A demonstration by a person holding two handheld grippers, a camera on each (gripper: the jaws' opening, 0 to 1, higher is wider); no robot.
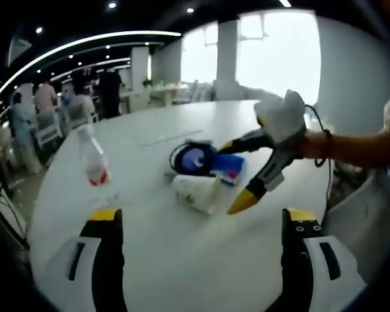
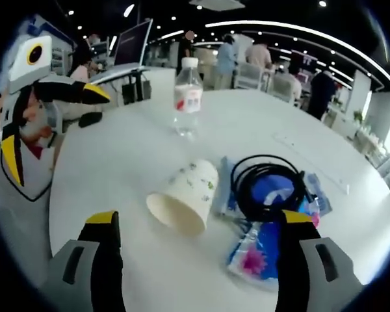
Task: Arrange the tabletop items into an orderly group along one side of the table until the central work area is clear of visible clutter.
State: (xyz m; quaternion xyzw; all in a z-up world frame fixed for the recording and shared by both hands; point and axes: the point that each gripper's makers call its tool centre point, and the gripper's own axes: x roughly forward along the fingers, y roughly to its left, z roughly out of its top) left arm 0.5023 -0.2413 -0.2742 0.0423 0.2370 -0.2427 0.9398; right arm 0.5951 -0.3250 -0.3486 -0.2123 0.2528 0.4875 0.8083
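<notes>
- Left gripper [image 1: 201, 218]: in the left gripper view its two yellow-tipped jaws are standing wide apart and released, gripping nothing, hovering over bare white table [image 1: 182, 273].
- Right gripper [image 2: 198, 221]: in the right gripper view its jaws are likewise spread wide and holding nothing. The paper cup [image 2: 182, 198] is lying between and just ahead of them; contact cannot be confirmed. The right-hand jaw is overlapping the blue wrapper packet [image 2: 260, 257].
- In the left gripper view, the right gripper is reaching in from the right, held by a gloved hand [image 1: 283, 117], jaws parted above the cup and packet.
- Paper cup: lying on its side near the table's middle, mouth facing the right gripper view's camera, printed pattern on its wall.
- Black cable [image 2: 270, 188]: coiled in a loop, resting on the blue packets just beside the cup.
- Water bottle [image 2: 187, 97]: standing upright with a red-and-white label, well apart from the cup, toward the table's edge.
- People are standing in the background.
</notes>
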